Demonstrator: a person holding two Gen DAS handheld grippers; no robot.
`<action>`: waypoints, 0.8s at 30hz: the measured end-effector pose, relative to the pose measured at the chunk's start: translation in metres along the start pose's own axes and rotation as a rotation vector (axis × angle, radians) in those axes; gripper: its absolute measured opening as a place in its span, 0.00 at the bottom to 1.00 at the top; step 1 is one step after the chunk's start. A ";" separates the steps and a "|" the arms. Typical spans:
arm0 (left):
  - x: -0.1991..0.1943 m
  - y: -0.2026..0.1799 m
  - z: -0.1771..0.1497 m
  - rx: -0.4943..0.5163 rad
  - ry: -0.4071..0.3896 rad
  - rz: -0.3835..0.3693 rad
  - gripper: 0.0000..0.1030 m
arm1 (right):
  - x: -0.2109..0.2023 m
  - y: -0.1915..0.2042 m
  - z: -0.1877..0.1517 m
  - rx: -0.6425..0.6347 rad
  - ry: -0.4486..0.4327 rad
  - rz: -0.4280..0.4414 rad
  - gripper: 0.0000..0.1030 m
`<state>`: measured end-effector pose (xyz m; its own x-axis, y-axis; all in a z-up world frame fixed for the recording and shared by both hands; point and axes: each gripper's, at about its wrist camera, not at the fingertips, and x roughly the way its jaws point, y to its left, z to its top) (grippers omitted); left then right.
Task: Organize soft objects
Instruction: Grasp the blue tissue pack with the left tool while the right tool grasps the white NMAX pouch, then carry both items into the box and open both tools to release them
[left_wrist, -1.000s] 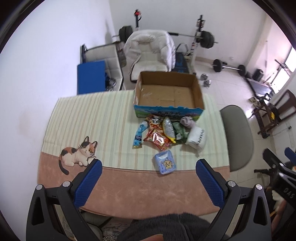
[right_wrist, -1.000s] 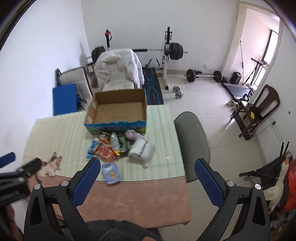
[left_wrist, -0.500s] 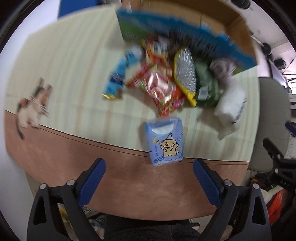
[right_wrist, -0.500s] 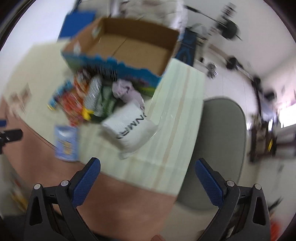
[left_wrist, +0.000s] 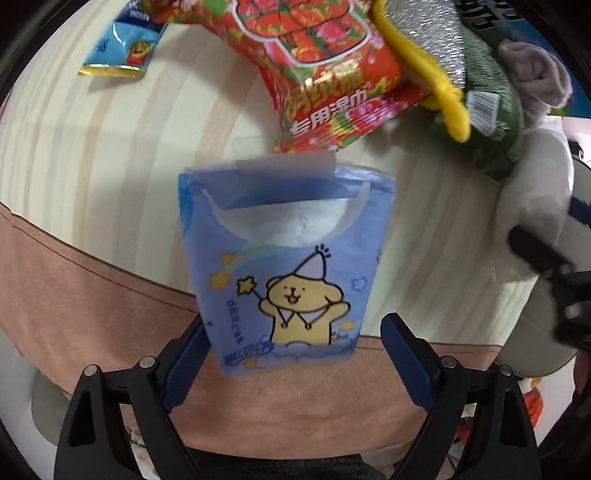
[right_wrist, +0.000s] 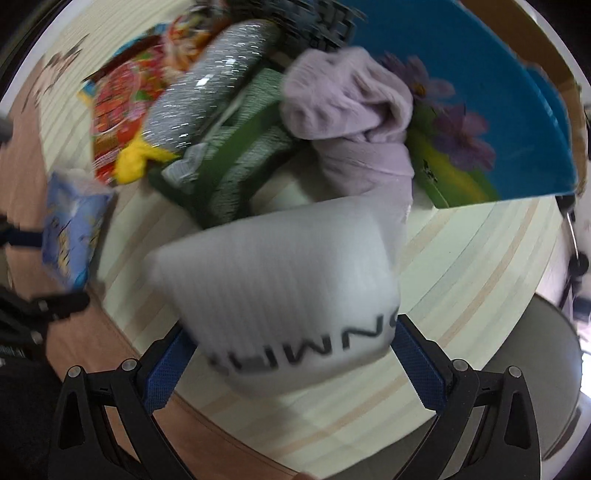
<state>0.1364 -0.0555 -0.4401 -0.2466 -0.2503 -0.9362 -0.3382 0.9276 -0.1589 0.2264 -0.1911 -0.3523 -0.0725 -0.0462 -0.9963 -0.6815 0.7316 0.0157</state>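
A blue tissue pack with a cartoon bear (left_wrist: 288, 269) lies on the striped tablecloth (left_wrist: 92, 147). My left gripper (left_wrist: 291, 354) is open and low over it, its near end between the blue pads. A white plastic-wrapped pack with black letters (right_wrist: 288, 295) lies in front of the cardboard box (right_wrist: 517, 110). My right gripper (right_wrist: 291, 354) is open around its near end. Behind lie a red snack bag (left_wrist: 325, 59), a silver and yellow item (right_wrist: 207, 92), a green pack (right_wrist: 240, 162) and a lilac cloth (right_wrist: 351, 110). The tissue pack also shows in the right wrist view (right_wrist: 70, 232).
A blue snack packet (left_wrist: 122, 48) lies at the far left of the pile. The pink band of the cloth (left_wrist: 74, 295) runs along the table's near edge. A grey chair seat (right_wrist: 546, 369) stands off the table's right side. The other gripper (left_wrist: 554, 280) shows at the right.
Both grippers have dropped from high above the table down to the objects. The left now straddles the tissue pack and the right straddles the white pack. Both stay open.
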 end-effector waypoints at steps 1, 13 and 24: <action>0.001 0.000 -0.001 -0.006 -0.005 0.002 0.89 | -0.001 -0.007 0.000 0.054 -0.009 0.035 0.96; -0.003 0.005 0.019 -0.031 -0.074 0.007 0.73 | 0.022 -0.050 -0.028 0.612 0.104 0.290 0.91; -0.053 -0.011 0.025 0.056 -0.169 0.084 0.34 | 0.058 -0.023 -0.032 0.672 0.088 0.201 0.72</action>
<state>0.1754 -0.0455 -0.3966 -0.1141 -0.1260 -0.9854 -0.2712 0.9582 -0.0911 0.2147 -0.2323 -0.4082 -0.2274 0.0998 -0.9687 -0.0535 0.9919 0.1148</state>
